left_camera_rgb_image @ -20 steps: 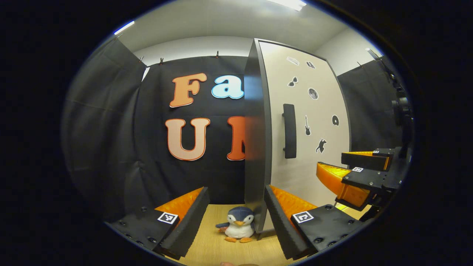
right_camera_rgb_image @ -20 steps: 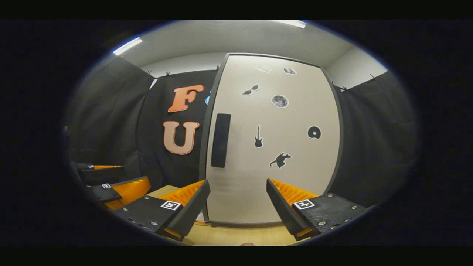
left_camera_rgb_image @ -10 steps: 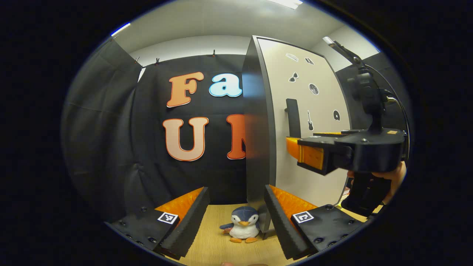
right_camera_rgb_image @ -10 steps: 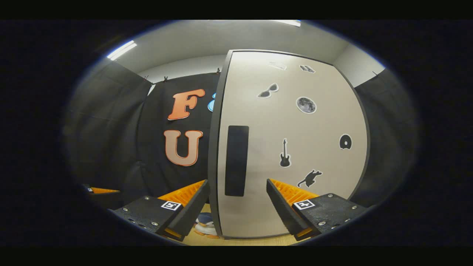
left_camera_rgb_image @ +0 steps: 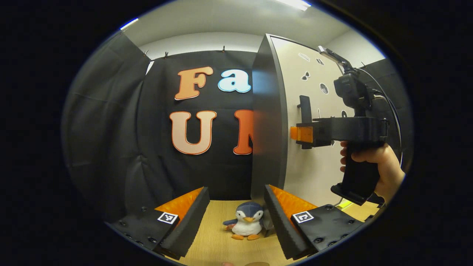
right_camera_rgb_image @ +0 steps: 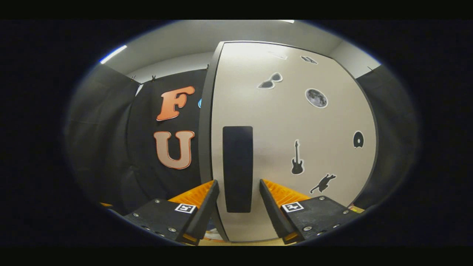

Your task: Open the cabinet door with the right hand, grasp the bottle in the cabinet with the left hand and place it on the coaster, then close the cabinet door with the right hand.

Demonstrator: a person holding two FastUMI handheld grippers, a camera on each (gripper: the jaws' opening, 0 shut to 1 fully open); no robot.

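The cabinet's pale door [right_camera_rgb_image: 295, 122] is shut and hides the inside. It carries small dark stickers and a tall black handle [right_camera_rgb_image: 237, 162]. My right gripper [right_camera_rgb_image: 238, 197] is open, with one finger on each side of the handle's lower end and thin gaps left. In the left gripper view, the right gripper [left_camera_rgb_image: 301, 135] reaches level to the handle [left_camera_rgb_image: 305, 107], with a hand [left_camera_rgb_image: 373, 166] on its grip. The cabinet's dark side panel [left_camera_rgb_image: 268, 122] stands just ahead. My left gripper [left_camera_rgb_image: 234, 210] hovers open over the wooden table [left_camera_rgb_image: 214, 240] with nothing between its fingers.
A small plush penguin [left_camera_rgb_image: 247, 223] sits on the table by the cabinet's near corner, between my left fingers in that view. A sliver of something yellow-green [left_camera_rgb_image: 345, 203] lies on the table at the right. Black cloth walls close in the back and left.
The right gripper rose and moved in to the door until its fingers straddled the handle, and its jaws narrowed a little. The left gripper shifted only slightly.
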